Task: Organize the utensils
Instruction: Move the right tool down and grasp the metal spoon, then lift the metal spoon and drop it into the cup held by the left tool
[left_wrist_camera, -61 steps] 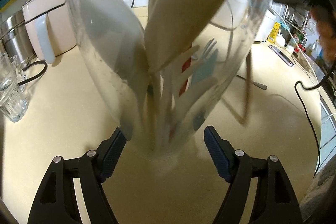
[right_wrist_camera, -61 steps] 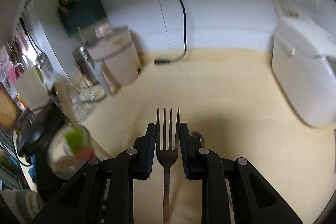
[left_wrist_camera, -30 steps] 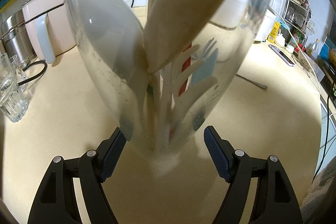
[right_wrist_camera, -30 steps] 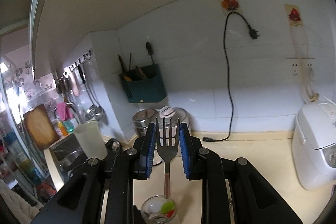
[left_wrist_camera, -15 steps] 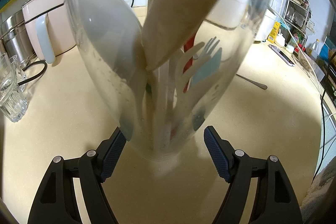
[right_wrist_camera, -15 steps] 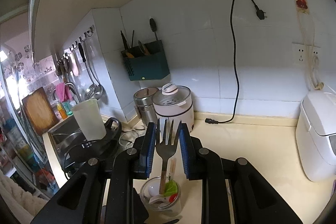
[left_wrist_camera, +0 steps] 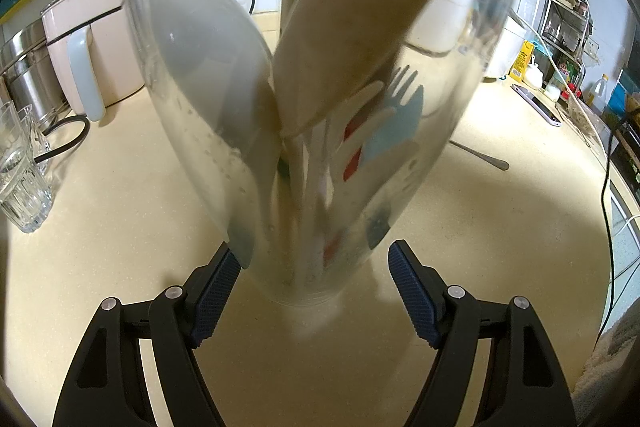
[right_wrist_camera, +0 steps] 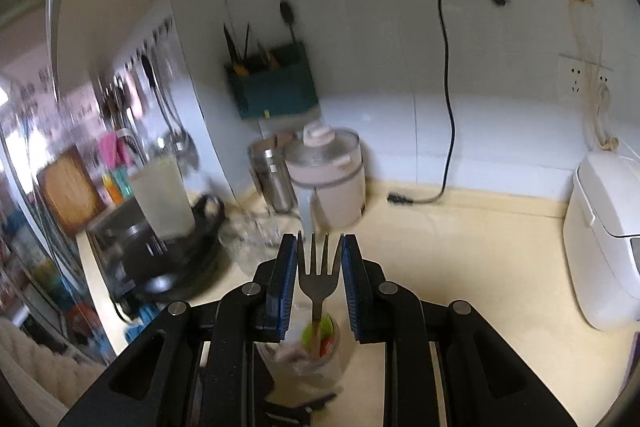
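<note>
Left wrist view looks down on a clear plastic cup (left_wrist_camera: 312, 131) that stands on the cream counter (left_wrist_camera: 120, 219) and fills the middle of the picture from about 12 o'clock to the centre. Inside it lean a wide wooden spatula (left_wrist_camera: 360, 19), a pale grey spoon (left_wrist_camera: 208, 67), and several plastic forks in white, blue and red (the red one shows only as strips). The left tool (left_wrist_camera: 314, 263) stands released around the base of the cup: its blue pad at 7 o'clock lies against the cup's wall or just beside it, the pad at 5 o'clock is apart from it. A metal spoon (left_wrist_camera: 480, 155) lies on the counter at 3 o'clock, behind the cup; drinking glasses (left_wrist_camera: 22, 171) stand at 9 o'clock and a pink-and-white cooker (left_wrist_camera: 92, 47) at 10 o'clock. Right wrist view, partly blurred, shows the right tool (right_wrist_camera: 319, 259) clenched on a dark metal fork (right_wrist_camera: 318, 277), tines up between the blue pads, handle hanging straight down toward the mouth of the same cup (right_wrist_camera: 304, 355) at 6 o'clock. A white appliance (right_wrist_camera: 608, 239) sits at 3 o'clock, and a black cable (right_wrist_camera: 448, 99) hangs down the tiled wall at 1 o'clock.
</note>
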Demonstrator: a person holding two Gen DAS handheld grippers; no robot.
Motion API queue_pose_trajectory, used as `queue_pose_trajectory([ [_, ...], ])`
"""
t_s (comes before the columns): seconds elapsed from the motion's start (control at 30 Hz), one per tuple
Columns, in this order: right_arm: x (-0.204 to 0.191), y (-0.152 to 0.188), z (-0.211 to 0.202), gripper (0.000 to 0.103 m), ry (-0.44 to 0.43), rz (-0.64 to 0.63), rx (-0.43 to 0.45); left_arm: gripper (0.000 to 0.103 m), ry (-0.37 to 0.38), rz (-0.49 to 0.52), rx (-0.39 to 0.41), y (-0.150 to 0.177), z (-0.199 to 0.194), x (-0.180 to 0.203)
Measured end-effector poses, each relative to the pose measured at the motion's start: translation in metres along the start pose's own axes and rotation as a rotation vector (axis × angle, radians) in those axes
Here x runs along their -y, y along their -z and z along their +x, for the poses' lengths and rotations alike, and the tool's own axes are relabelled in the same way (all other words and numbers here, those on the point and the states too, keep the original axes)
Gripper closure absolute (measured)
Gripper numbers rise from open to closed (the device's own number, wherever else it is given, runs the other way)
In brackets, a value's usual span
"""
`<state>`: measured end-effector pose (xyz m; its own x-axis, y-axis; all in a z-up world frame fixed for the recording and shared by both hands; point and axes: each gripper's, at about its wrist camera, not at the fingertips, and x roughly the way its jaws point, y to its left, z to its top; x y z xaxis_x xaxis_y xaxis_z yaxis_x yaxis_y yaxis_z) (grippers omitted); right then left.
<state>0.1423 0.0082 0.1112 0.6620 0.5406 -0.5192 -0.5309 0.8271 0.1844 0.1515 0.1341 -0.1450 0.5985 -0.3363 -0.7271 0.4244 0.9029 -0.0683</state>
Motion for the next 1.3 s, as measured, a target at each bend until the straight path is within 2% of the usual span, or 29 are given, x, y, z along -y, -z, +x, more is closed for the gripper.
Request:
queue_pose_trajectory([
  [0.13,-0.002,0.017,0.024,0.08,-0.017,-0.007,-0.097,0.024,0.001,0.0,0.0,0.0,0.0,0.0],
  [0.23,-0.004,0.024,0.036,0.073,-0.031,-0.009,-0.152,0.024,0.001,0.0,-0.001,-0.002,-0.001,0.001],
  [0.4,0.015,0.02,0.023,0.07,-0.024,0.034,-0.094,0.024,0.003,-0.001,-0.001,0.002,0.0,0.004],
  [0.53,0.069,0.03,0.032,0.067,0.099,0.106,-0.1,0.024,0.003,-0.001,-0.001,0.002,0.0,0.004],
  [0.57,0.084,0.039,0.043,0.067,0.151,0.097,-0.133,0.024,0.004,-0.001,-0.002,0.001,0.0,0.003],
  [0.63,0.112,0.062,0.072,0.067,0.222,0.085,-0.253,0.024,0.003,-0.001,-0.002,0.001,0.0,0.003],
  [0.73,0.139,0.094,0.112,0.067,0.241,0.082,-0.378,0.024,0.004,-0.001,-0.002,0.001,0.0,0.003],
  [0.83,0.148,0.113,0.148,0.067,0.254,0.063,-0.458,0.024,0.004,-0.001,-0.002,0.001,0.0,0.003],
  [1.03,0.142,0.115,0.181,0.067,0.24,-0.002,-0.491,0.024,0.004,-0.001,-0.007,0.0,0.001,0.001],
  [1.13,0.14,0.117,0.195,0.067,0.271,-0.053,-0.52,0.024,0.006,-0.005,-0.017,0.002,0.003,0.004],
  [1.23,0.146,0.118,0.204,0.067,0.272,-0.049,-0.523,0.024,0.011,-0.019,-0.051,0.004,0.008,-0.002],
  [1.3,0.149,0.121,0.204,0.067,0.257,-0.031,-0.513,0.024,0.016,-0.024,-0.046,0.004,0.007,-0.003],
])
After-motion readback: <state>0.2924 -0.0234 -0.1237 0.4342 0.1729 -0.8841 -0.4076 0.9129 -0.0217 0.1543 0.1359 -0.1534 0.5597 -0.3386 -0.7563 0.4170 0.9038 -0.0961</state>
